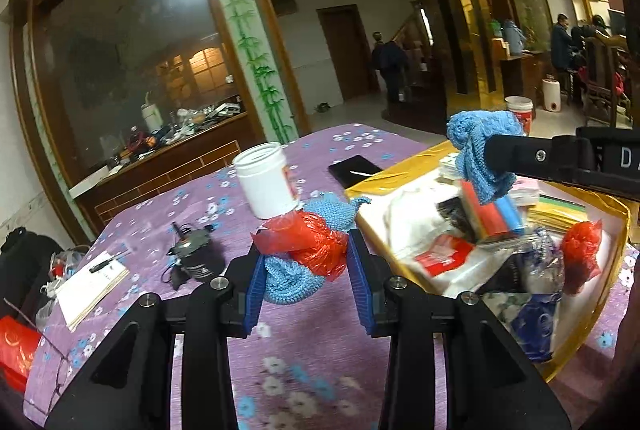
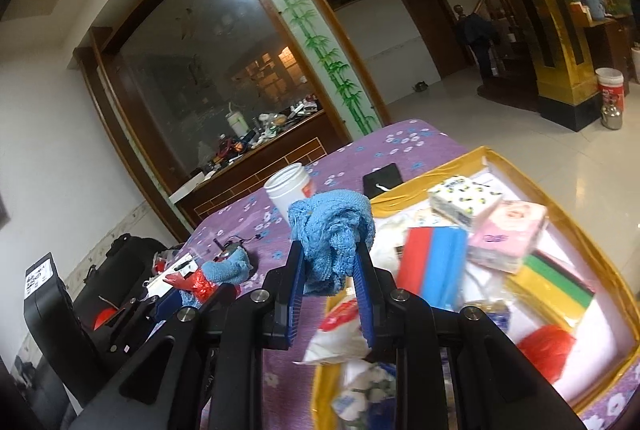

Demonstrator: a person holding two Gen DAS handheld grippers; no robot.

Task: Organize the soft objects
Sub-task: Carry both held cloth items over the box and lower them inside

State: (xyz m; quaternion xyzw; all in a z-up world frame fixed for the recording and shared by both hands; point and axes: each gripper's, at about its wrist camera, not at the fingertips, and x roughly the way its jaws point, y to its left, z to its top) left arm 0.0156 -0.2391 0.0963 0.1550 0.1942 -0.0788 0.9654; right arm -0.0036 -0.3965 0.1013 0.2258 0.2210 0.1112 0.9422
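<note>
The box (image 2: 624, 302) is cut off low in both views, its contents blurred. Left gripper (image 1: 306, 262), raised over the table (image 1: 312, 342), clenches a blue cloth (image 1: 288, 282) bundled with a red bag (image 1: 316, 242). Right gripper (image 2: 330, 270) pinches a second cloth (image 2: 332, 230) above the box's near edge.

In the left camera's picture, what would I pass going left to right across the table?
Red packet → notepad → small black gadget → white jar → black phone → gold box.
</note>
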